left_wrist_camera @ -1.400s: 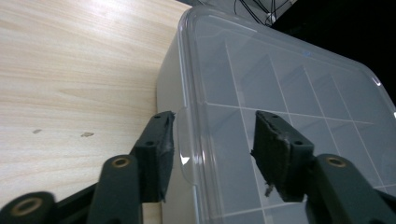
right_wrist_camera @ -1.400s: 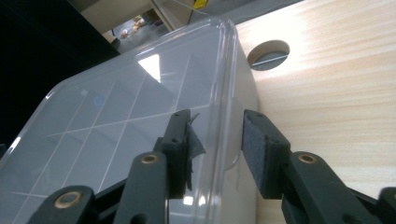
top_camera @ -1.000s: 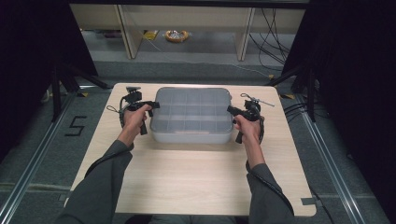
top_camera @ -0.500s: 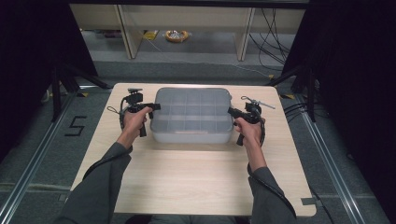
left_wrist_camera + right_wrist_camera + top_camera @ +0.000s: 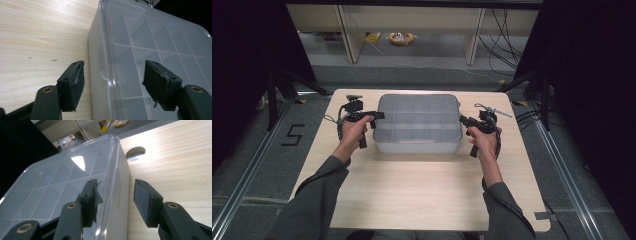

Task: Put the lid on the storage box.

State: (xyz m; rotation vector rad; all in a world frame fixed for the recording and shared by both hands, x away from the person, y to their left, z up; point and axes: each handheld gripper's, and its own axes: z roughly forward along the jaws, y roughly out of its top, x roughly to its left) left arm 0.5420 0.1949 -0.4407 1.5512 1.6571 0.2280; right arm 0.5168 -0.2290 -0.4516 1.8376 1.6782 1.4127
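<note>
One clear compartment box on table, two tools, left tool, right tool

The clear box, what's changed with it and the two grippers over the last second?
Both grippers have just been opening: the left gripper and right gripper now stand with pads apart on either side of the box's end rims, letting go. The compartment box sits where it was on the table, lid closed; the hands hardly shifted.

Grey sleeves; black claws, brass-coloured screws.
</note>
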